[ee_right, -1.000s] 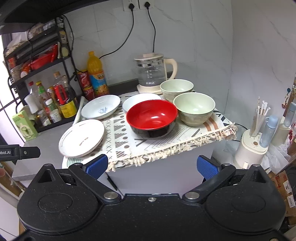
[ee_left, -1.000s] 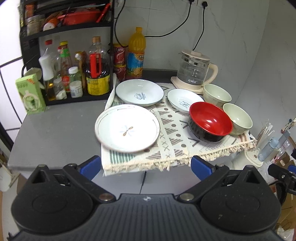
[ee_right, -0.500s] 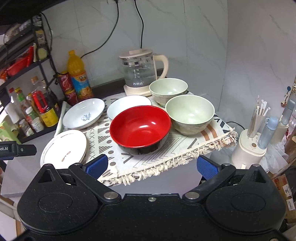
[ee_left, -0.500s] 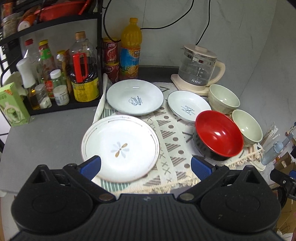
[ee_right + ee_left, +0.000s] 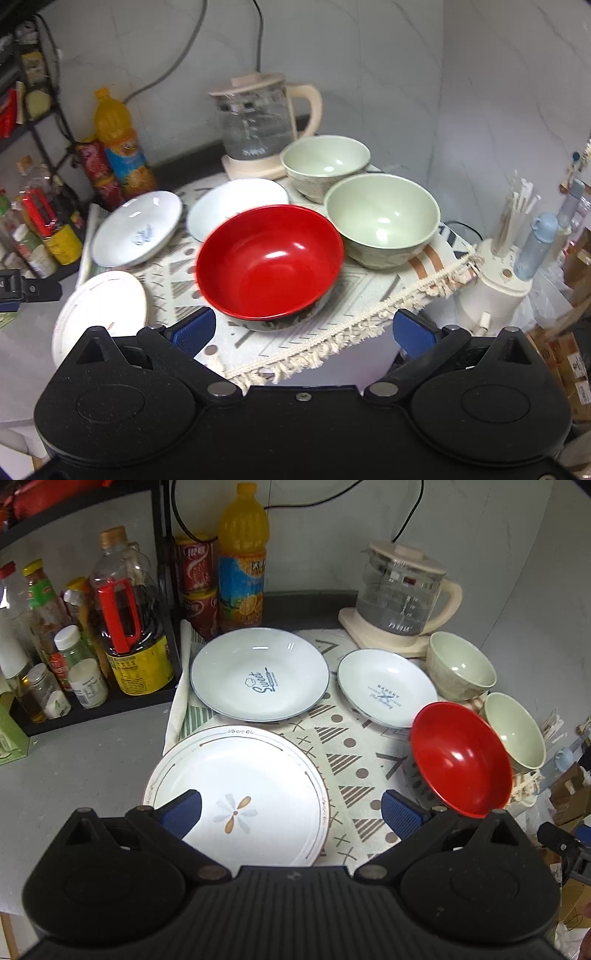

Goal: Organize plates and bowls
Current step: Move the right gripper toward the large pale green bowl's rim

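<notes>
Change: both grippers moved in closer over the cloth than a second ago.
Left gripper [image 5: 291, 811]: jaws spread, empty, over the flower plate [image 5: 236, 794].
Right gripper [image 5: 303, 330]: jaws spread, empty, facing the red bowl [image 5: 269, 260].
Plates: "Sweet" plate [image 5: 258, 674] behind flower plate; small plate [image 5: 386, 686] beside it.
Bowls: two green bowls [image 5: 382, 218] right of red bowl, near kettle [image 5: 258, 122].
Surface: all on patterned cloth [image 5: 354, 760].

Glossy red bowl [image 5: 269, 260], glazed white plate [image 5: 240, 790], woven fringed cloth [image 5: 354, 760], glass kettle [image 5: 400, 594]

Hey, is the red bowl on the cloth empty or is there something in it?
Empty. The red bowl sits upright on the patterned cloth, and its glossy inside shows only light reflections in both views, no food or liquid.
</notes>
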